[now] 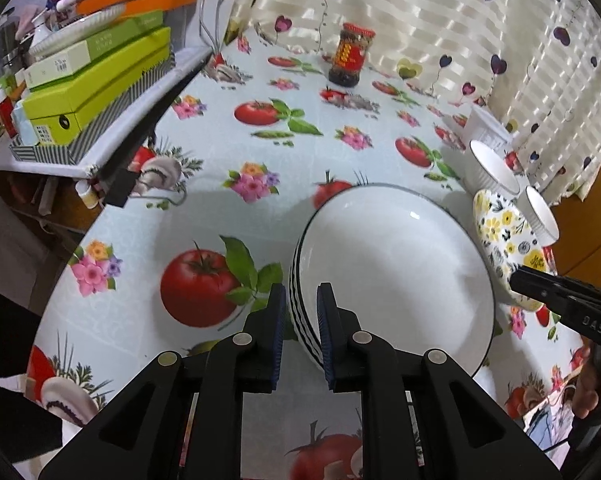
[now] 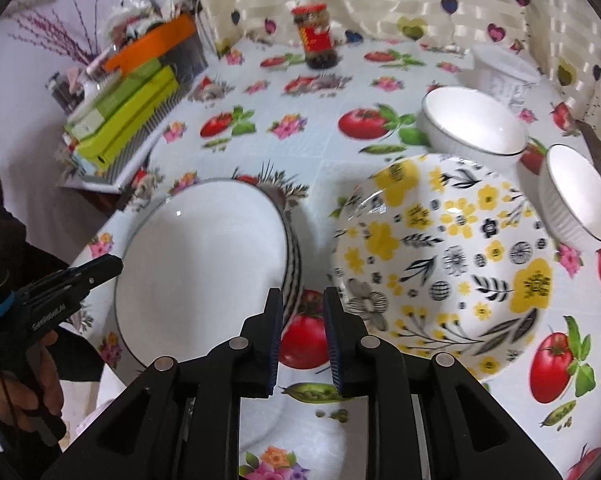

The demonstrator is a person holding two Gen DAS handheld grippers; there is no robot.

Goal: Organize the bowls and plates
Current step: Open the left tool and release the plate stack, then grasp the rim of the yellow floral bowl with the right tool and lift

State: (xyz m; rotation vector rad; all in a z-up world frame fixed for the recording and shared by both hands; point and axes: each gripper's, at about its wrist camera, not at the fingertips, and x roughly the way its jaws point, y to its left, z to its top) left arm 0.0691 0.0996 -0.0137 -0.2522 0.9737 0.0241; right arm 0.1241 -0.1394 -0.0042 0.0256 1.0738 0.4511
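A large white bowl with a black-striped outside [image 1: 396, 272] stands on the table; it also shows in the right wrist view [image 2: 204, 264]. My left gripper [image 1: 301, 336] has its jaws astride the bowl's near rim, with a small gap still showing. A yellow-flowered bowl [image 2: 444, 264] sits right of it, also in the left wrist view [image 1: 500, 232]. My right gripper [image 2: 302, 340] is open and empty, above the gap between the two bowls. Two small white ribbed bowls [image 2: 472, 124] [image 2: 580, 200] stand behind.
A red-labelled sauce jar [image 1: 350, 56] stands at the back by the heart-print curtain [image 1: 460, 20]. A white tub [image 2: 504, 72] is at the back right. Green and orange boxes [image 1: 96, 76] are stacked on a shelf at the left. The tablecloth [image 1: 220, 160] has tomato prints.
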